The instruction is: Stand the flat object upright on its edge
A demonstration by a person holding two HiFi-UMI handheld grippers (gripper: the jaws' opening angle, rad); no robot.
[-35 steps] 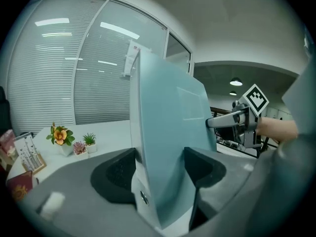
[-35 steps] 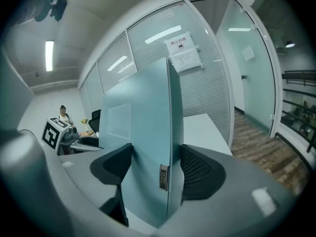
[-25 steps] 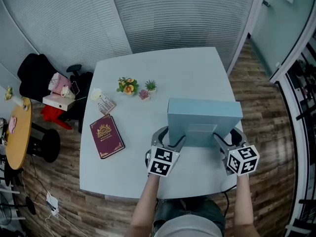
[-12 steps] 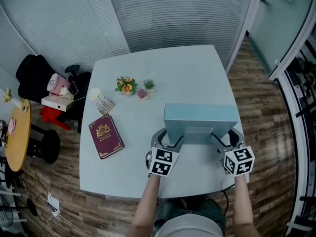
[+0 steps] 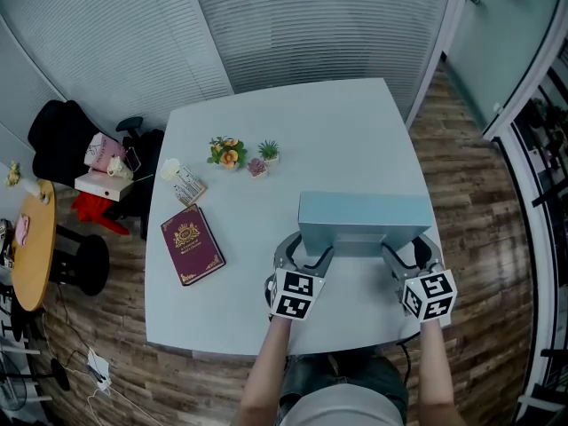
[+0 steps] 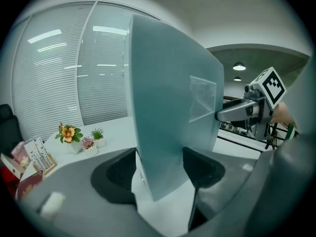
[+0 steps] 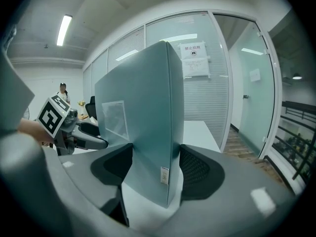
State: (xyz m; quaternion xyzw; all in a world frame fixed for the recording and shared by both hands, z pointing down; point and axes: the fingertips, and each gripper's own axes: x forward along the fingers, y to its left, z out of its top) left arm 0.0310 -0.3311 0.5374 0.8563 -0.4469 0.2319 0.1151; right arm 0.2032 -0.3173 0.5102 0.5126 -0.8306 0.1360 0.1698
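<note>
A flat light-blue box (image 5: 362,220) is held tilted up near the table's front right, its broad face with a clear label pocket turned toward me. My left gripper (image 5: 312,257) is shut on its lower left corner, and the box (image 6: 168,122) fills the gap between the jaws in the left gripper view. My right gripper (image 5: 401,256) is shut on the lower right corner, where the box (image 7: 148,127) stands nearly vertical between the pads. Each gripper shows in the other's view: the right gripper (image 6: 247,110) and the left gripper (image 7: 74,130).
On the white table (image 5: 337,131) lie a maroon book (image 5: 192,244), a small card stand (image 5: 188,185) and small potted plants (image 5: 241,156) at the left. A black chair with bags (image 5: 89,158) and a round wooden table (image 5: 31,256) stand off the left edge.
The box has tipped further up toward vertical, showing less of its face from above. Both grippers have shifted slightly toward me with it.
</note>
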